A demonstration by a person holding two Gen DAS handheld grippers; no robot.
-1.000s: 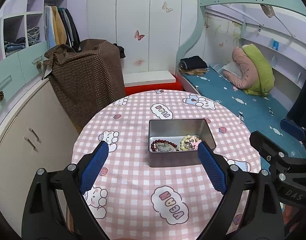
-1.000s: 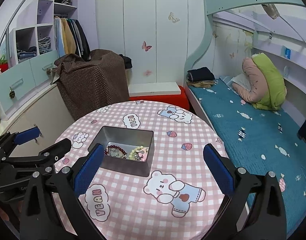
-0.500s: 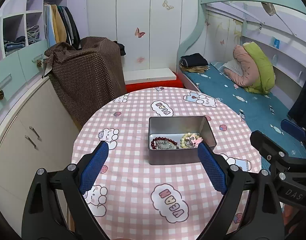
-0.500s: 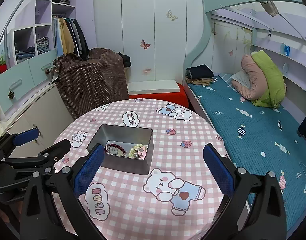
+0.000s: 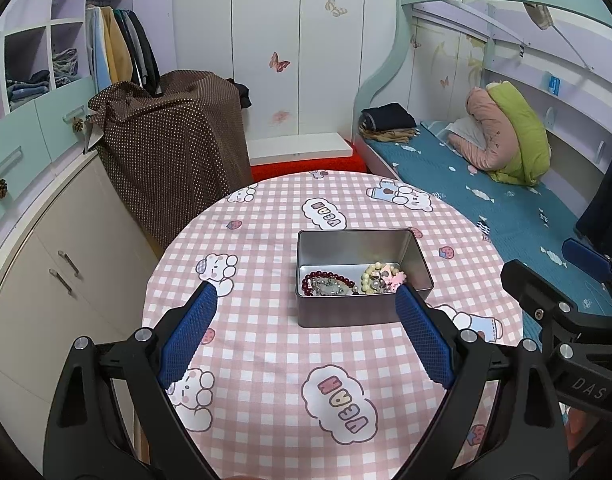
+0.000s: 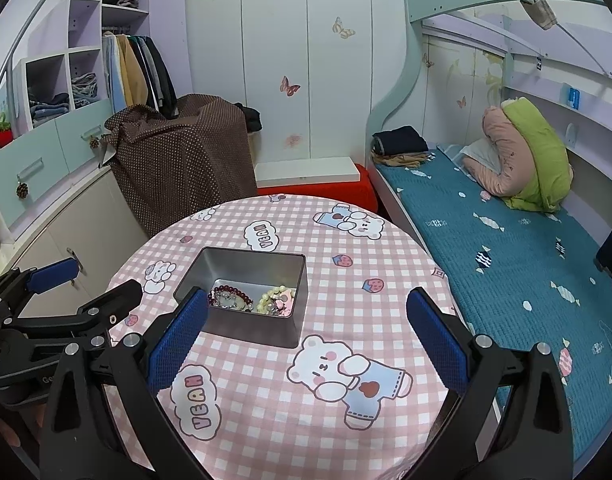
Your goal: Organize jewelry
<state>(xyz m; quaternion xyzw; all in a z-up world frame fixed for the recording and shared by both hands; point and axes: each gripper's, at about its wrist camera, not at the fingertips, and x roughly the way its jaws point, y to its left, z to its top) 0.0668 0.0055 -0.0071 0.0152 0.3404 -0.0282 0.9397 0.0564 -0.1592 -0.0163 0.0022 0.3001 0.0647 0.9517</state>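
Note:
A silver metal tin [image 5: 361, 248] stands open on the round table with the pink checked cloth [image 5: 266, 360]. Inside it lie a dark red bead bracelet [image 5: 321, 280], a cream bead bracelet [image 5: 375, 278] and a small pink piece. My left gripper [image 5: 306, 336] is open and empty, held above the table just in front of the tin. My right gripper [image 6: 306, 340] is open and empty, to the right of the tin [image 6: 246, 264], with the jewelry [image 6: 252, 300] showing near its left finger. Each gripper shows at the edge of the other's view.
A brown dotted cloth-covered object [image 5: 174, 148] stands behind the table on the left, next to cabinets [image 5: 54, 280]. A bed with a teal cover [image 6: 505, 260] runs along the right. A red and white bench [image 5: 302, 156] is behind the table.
Both grippers have drawn back and up a little, so the table and tin look slightly farther off. The jaws stay open and the jewelry has not moved.

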